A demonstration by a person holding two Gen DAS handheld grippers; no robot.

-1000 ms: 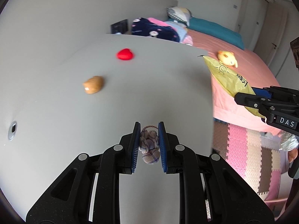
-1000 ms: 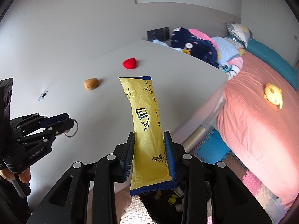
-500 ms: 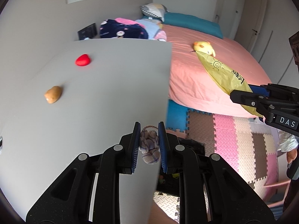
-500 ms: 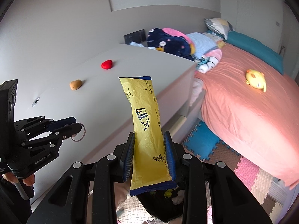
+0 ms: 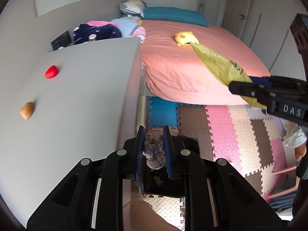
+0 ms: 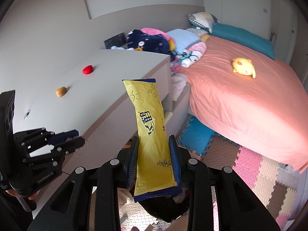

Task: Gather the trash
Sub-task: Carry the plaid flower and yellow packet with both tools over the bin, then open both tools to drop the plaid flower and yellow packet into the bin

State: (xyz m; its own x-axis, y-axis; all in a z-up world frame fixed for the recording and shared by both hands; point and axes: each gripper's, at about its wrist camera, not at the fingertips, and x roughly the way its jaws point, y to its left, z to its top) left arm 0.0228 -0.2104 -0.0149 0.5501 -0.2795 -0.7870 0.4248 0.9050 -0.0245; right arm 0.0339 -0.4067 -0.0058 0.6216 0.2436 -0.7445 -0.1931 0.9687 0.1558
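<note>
Bedding in salmon pink covered the bed (image 5: 192, 71), the largest thing in both views, with a teal pillow (image 5: 173, 16) at its head and a yellow plush toy (image 6: 243, 69) lying on the sheet. Beside the bed stood the white table (image 5: 80, 96), its top carrying a red object (image 5: 51, 72) and, nearer the cameras, a tan object (image 5: 27, 110), the two well apart. Foam floor mats (image 5: 221, 130) in pink, brown, cream and blue filled the floor between table and bed. Behind the table's far corner lay a heap of folded clothes (image 6: 154, 40). Below both grippers, on the mats just past the table's edge, sat a black trash bin (image 5: 163, 182) with small scraps inside (its rim was largely hidden by the fingers). The right gripper (image 6: 154, 161) was clamped on a long yellow snack wrapper (image 6: 150, 132), which stood up out of the jaws and leaned slightly, held in the air above the bin. The left gripper (image 5: 153, 152) was closed around a small crumpled checked cloth (image 5: 154, 150), pinched between the blue pads and held over the bin's opening, off the table edge.
</note>
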